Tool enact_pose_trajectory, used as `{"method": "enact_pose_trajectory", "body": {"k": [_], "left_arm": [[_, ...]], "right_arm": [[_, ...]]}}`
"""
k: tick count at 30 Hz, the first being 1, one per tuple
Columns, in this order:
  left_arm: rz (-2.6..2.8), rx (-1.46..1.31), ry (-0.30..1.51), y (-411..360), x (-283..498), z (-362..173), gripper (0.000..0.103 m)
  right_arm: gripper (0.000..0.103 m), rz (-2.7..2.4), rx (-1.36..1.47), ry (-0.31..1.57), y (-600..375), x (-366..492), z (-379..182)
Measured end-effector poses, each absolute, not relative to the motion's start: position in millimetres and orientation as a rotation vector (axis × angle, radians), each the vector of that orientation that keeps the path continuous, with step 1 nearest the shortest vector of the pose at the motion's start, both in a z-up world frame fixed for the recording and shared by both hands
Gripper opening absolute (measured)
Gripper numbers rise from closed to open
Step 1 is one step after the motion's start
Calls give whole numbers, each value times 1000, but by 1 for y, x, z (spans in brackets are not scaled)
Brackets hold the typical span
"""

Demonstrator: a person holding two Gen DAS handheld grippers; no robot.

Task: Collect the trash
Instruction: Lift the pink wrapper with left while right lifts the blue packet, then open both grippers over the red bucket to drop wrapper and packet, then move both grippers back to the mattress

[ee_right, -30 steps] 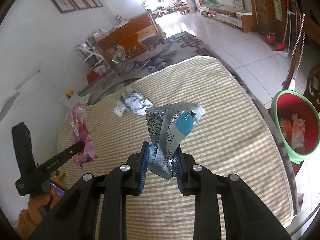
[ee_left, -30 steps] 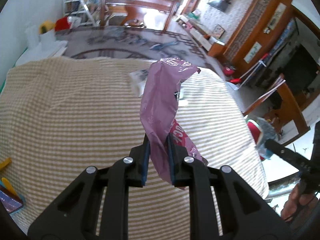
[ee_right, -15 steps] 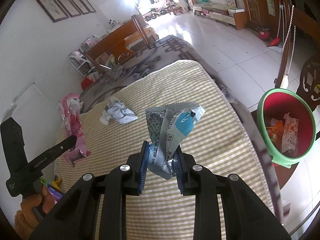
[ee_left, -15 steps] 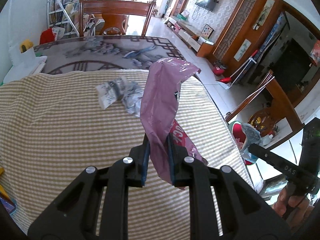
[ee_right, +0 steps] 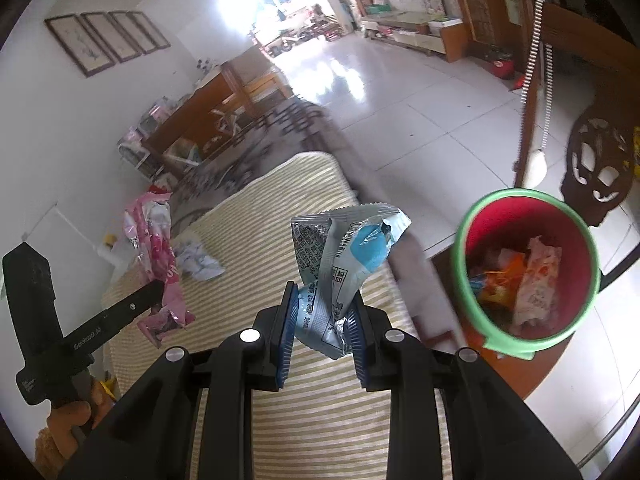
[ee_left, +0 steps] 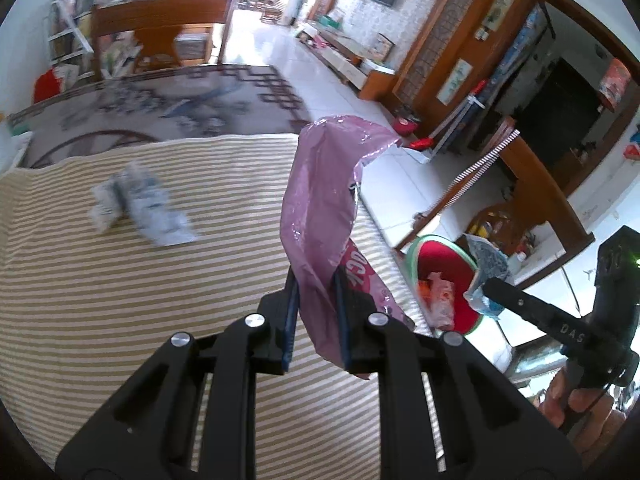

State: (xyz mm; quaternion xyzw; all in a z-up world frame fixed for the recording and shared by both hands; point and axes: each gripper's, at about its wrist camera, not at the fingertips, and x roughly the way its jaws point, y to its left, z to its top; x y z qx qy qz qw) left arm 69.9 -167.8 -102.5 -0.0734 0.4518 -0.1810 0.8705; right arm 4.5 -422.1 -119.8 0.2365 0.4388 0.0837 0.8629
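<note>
Two grippers raised over a striped beige-and-white tabletop (ee_left: 120, 300), each clenched on a piece of trash. Left gripper (ee_left: 316, 320) clamped on a pink plastic wrapper (ee_left: 324, 208), crumpled and standing up out of the pads. Right gripper (ee_right: 322, 340) closed on a silver-and-blue foil packet (ee_right: 340, 264), likewise upright and creased. Seen from the right wrist, left gripper at the left edge with the pink wrapper hanging from its tip, a hand (ee_right: 68, 424) wrapped around its handle. Left lying on the cloth farther back: one crumpled white-and-grey wrapper (ee_left: 140, 212), blurred, well apart from both grippers. Past the cloth's far edge, a darker patterned covering (ee_left: 168, 100) with a grey-and-brown design. Beside the tabletop's right edge and lower down, a red bin with a green rim (ee_right: 464, 280), already holding orange and white scraps. Beyond, a glossy white tiled floor (ee_right: 420, 120) running to a bright doorway, a wooden chair (ee_left: 160, 36) at the far end, dark wood cabinets (ee_left: 460, 40) on the right, and four framed pictures (ee_right: 108, 40) in a row on the white wall at left.
</note>
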Motion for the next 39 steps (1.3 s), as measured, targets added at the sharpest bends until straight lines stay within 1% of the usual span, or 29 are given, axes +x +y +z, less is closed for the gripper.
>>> {"method": "enact_pose_trajectory", "body": {"k": [15,17,19,20,21,22,25,31,32,33,39], "left_arm": [[-663,-19,1107,-363,91,-154,16],[-695,5,1120,-384,92,-159,18],[-712,24,1129,-399,93,-163,30],[-710,26,1128,-402,95,-164,48],[-710,20,1123,-404,96,-163,59],[-707,12,1116,-405,97,-163,60],[-687,17,1120,-397,99,-163,64],[-572,-8,1094,-346,109,-156,72],[-539,-14,1085,-329,110,-155,75],[-504,-17,1077,-312,113,-153,76],[-253,-44,1014,-190,130,-141,77]], "right_arm": [[24,-51,688,936,-575,-6,-165],[26,-71,697,935,-587,-5,-167],[31,-94,711,930,-599,-5,-170],[35,-101,719,925,-604,-5,-172],[41,-110,728,921,-608,-5,-173],[49,-124,738,915,-613,-6,-175],[56,-151,759,904,-622,-7,-177],[56,-120,758,931,-606,-1,-174],[56,-104,758,935,-601,1,-172],[56,-76,763,939,-592,4,-170],[56,124,747,971,-516,24,-153]]}}
